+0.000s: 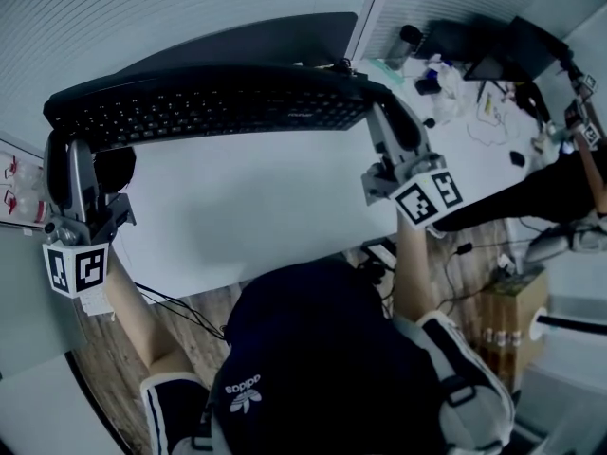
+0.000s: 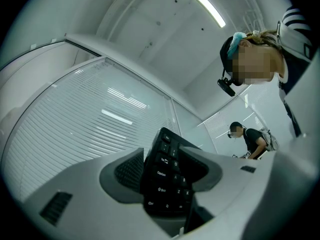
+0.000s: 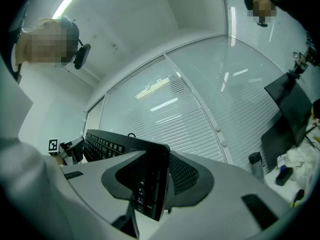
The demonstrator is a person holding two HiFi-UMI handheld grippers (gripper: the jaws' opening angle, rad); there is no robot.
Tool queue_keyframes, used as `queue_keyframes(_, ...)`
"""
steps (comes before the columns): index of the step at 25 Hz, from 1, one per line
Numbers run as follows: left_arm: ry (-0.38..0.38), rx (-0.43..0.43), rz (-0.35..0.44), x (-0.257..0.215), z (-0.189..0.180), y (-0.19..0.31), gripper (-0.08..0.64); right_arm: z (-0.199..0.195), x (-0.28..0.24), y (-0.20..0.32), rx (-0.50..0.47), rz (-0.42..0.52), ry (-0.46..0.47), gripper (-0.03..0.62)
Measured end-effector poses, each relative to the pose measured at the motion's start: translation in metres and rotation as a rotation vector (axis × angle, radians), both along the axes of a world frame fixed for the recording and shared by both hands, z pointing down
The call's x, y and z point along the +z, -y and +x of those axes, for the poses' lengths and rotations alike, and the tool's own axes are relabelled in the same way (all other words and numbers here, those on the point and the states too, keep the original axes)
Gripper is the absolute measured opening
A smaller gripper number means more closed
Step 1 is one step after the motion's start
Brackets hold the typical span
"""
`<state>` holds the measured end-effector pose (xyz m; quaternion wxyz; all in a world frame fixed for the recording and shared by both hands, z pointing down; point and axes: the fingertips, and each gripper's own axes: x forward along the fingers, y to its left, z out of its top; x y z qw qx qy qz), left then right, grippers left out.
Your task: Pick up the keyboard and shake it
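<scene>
Hanging clear above the white surface [image 1: 266, 207]: one long black plastic keyboard [image 1: 209, 107], full-size, with rows of dark keys bearing pale legends. It runs left to right, roughly level, with the key face showing from above. Slight downward curve toward both ends in the head view.

Left gripper [image 1: 74, 154] grips the keyboard's left end. In the left gripper view, the corner with the Ctrl, Shift and Caps keys sits wedged between the grey jaws, pads pressed on it.

Right gripper [image 1: 377, 114] grips the right end. In the right gripper view, the thin keyboard edge stands between the jaws, held tight, with the body running off left.
</scene>
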<state>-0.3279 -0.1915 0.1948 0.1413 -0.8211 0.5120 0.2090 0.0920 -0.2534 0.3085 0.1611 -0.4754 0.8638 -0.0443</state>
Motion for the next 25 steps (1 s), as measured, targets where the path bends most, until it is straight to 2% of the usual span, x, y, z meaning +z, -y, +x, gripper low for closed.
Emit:
queue_keyframes(16, 0.012, -0.027, -0.001, -0.006, 0.004, -0.012, 0.218, -0.001, -0.001, 0.003, -0.032, 0.000, 0.011, 0.129)
queue_keyframes(19, 0.009, -0.029, 0.001, -0.006, 0.004, -0.012, 0.218, -0.004, -0.005, 0.005, -0.037, 0.012, -0.014, 0.129)
queue_keyframes(25, -0.004, -0.029, 0.008, -0.007, 0.004, -0.012, 0.218, 0.001, -0.001, 0.007, -0.030, -0.002, 0.032, 0.129)
